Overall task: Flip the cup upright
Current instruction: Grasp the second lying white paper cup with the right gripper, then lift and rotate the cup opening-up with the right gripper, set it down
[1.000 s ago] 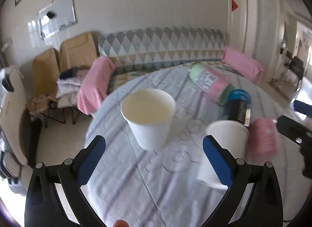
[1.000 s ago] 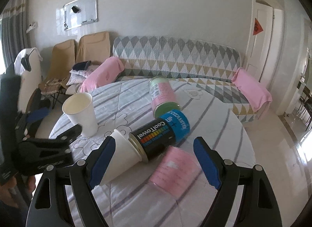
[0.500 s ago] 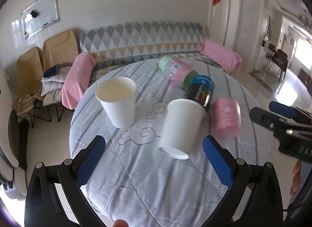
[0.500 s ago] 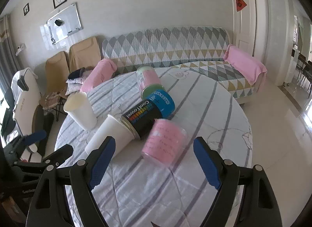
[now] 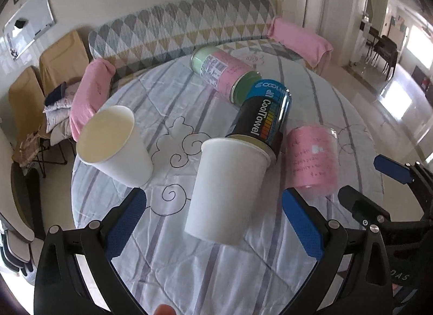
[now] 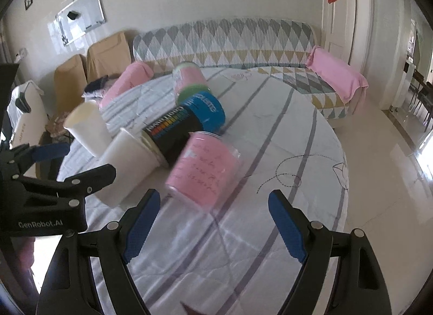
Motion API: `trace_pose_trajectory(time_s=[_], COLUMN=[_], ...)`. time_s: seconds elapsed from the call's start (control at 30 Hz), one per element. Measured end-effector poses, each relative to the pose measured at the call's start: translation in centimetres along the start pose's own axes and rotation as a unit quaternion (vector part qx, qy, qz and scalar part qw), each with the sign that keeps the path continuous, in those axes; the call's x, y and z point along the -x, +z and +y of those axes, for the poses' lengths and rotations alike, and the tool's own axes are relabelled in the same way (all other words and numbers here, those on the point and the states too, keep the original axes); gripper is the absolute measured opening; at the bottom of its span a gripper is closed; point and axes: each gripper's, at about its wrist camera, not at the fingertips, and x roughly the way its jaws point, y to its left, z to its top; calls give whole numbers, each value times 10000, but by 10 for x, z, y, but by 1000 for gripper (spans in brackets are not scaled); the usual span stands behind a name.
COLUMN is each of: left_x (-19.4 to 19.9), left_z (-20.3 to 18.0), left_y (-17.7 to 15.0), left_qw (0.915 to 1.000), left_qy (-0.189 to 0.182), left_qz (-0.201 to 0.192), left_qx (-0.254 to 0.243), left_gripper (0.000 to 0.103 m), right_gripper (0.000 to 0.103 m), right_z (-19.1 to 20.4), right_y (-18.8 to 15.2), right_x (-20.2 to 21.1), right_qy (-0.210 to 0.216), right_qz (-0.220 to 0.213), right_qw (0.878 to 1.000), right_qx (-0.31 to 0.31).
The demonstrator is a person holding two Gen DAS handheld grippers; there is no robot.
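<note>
We see the tipped paper cup (image 5: 227,193) ahead between the left gripper (image 5: 213,223) jaws, its mouth hidden — both grippers' jaws apart, the right gripper (image 6: 215,229) empty.

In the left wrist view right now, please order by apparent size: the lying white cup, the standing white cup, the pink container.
1. Lying white cup, largest, though nearest the camera.
2. Standing white cup and pink container look about alike; I cannot rank them.

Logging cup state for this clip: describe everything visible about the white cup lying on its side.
The tipped white cup looks like plain paper, unprinted, tapered, with a rolled rim. It lies on its side on the striped tablecloth, rim against the black CoolTowel can, base toward the open left hand-held gripper, which frames it without touching.
</note>
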Motion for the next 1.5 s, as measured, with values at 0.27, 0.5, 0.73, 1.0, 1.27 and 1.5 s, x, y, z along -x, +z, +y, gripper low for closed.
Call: trace_pose_trajectory(time_s=[0.27, 0.5, 0.73, 1.0, 1.27, 1.5], left_x=[31, 37, 30, 16, 2, -4], left_z=[30, 62, 86, 98, 98, 102], left_y=[-14, -39, -52, -48, -47, -48], left_qw=[9986, 9983, 9985, 9974, 9960, 9958], left_qy=[-26, 172, -201, -478, -789, -832], left_qz=[-472, -438, -418, -474, -337, -230], left_qx=[228, 351, 293, 261, 236, 321], left_gripper=[101, 101, 102, 102, 102, 102], right_gripper=[83, 83, 83, 83, 83, 68], right_z=[-9, 45, 74, 78, 76, 88], right_y=[16, 30, 28, 29, 34, 31], right_x=[2, -12, -38, -70, -86, -75], right_qy=[613, 1537, 1231, 779, 854, 1125], right_qz=[-35, 265, 676, 1103, 1125, 815], right_qw=[9965, 9838, 9792, 9705, 9706, 9796], right_qx=[-564, -887, -1465, -1999, -1952, -1454])
